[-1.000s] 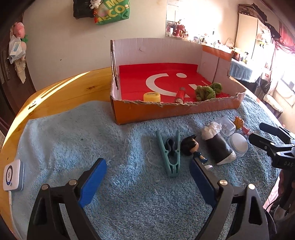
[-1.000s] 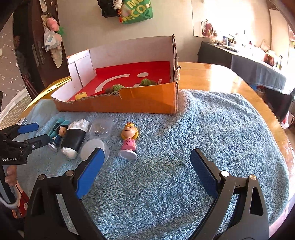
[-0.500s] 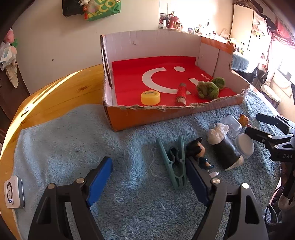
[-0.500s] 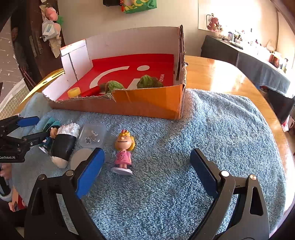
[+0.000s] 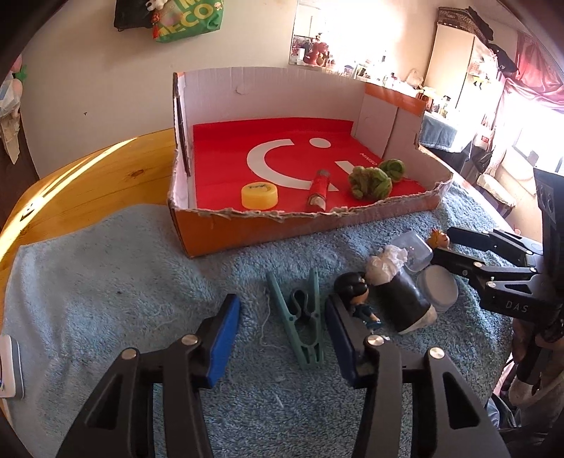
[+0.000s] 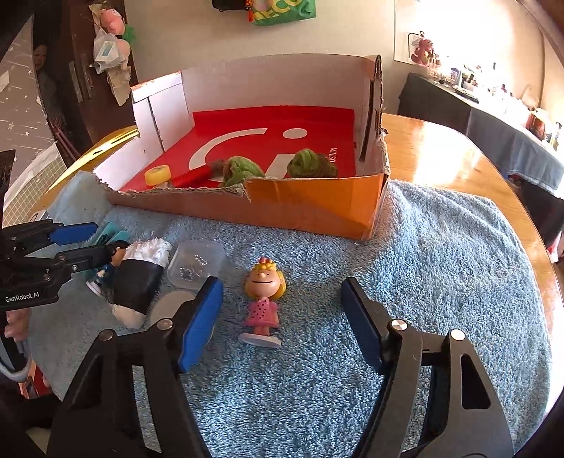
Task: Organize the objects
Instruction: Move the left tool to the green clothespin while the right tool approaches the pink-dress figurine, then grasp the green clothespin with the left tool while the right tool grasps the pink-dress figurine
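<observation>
A: Both pairs of tongs have just been closing and now sit nearer the toys than a second ago. Left tongs (image 5: 282,338) are spread, with the green clothes peg (image 5: 301,324) lying between the pads, not pinched. Right tongs (image 6: 282,322) are spread too, with the blonde figurine in the pink dress (image 6: 264,299) lying on its back between them, untouched

B: And the cardboard box (image 5: 268,229)?

A: Open-topped, its near wall low and torn, a red liner with a white smile on its floor. Left to right in the left wrist view it holds a yellow cap (image 5: 259,195), a red tube (image 5: 319,192) and two green woolly lumps (image 5: 370,181)

B: What is outside the box?

A: On the blue towel (image 5: 105,282), left to right: the peg, a dark-haired figurine (image 5: 356,292) just beside the right pad of the left tongs, a black cylinder stuffed with white tissue (image 5: 398,292), a clear plastic tub (image 5: 416,252) with a white lid (image 5: 439,287) lying near it, then the blonde figurine

B: And around it?

A: A rounded wooden tabletop (image 5: 88,183) under the towel, with a small white device (image 5: 8,370) at its left edge. Green bag (image 5: 188,19) on the pale wall, cluttered shelves to the right, bright window light
</observation>
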Demonstrator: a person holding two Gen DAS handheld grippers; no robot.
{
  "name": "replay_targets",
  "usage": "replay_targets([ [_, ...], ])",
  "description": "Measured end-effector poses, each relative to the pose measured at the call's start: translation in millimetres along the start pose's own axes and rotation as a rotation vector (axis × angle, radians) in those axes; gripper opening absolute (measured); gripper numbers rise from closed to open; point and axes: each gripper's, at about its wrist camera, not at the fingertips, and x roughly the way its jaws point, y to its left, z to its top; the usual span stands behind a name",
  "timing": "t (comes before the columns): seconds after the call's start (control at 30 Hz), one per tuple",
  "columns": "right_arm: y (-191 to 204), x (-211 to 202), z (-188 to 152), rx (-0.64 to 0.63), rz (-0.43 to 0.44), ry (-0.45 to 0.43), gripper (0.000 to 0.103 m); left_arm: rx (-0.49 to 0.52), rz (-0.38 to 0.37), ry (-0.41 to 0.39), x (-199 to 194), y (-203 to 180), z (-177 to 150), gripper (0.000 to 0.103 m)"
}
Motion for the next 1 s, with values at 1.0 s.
replay_targets([
  [1.0,3.1,-1.6,-4.9,-0.009,0.047,-0.027,0.045,0.073,-0.003,-0.009,-9.0,-16.4,-4.9,0.032],
])
